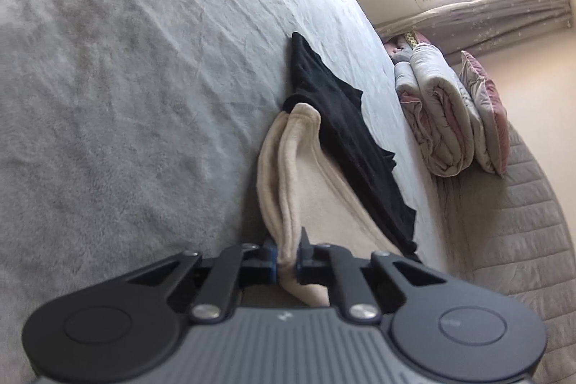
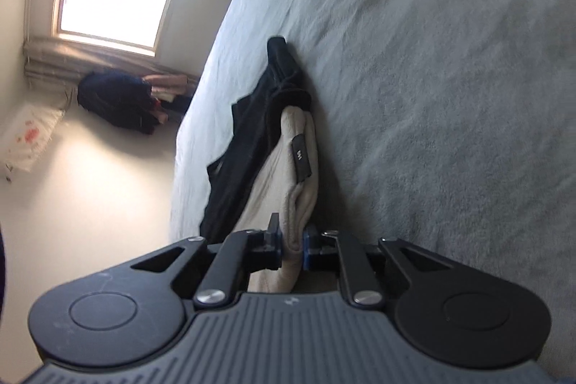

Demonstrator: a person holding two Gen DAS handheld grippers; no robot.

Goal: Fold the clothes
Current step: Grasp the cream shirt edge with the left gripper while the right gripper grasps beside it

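Left wrist view: your left gripper point(image 1: 288, 263) pinches the beige fleece garment point(image 1: 288, 168) mid-frame; right gripper point(image 2: 292, 249) clamps its edge too. Soft, light, floppy, so keep both edge grips. Black garment point(image 1: 345, 139) lies beside it on the grey blanket point(image 1: 126, 78).

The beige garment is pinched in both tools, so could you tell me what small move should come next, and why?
Probably carry both tools forward together, laying the held edge over the rest. The left tool and right tool are each shut on the beige garment, which lies doubled on the grey blanket. The black garment overlaps its far side, so move gently.
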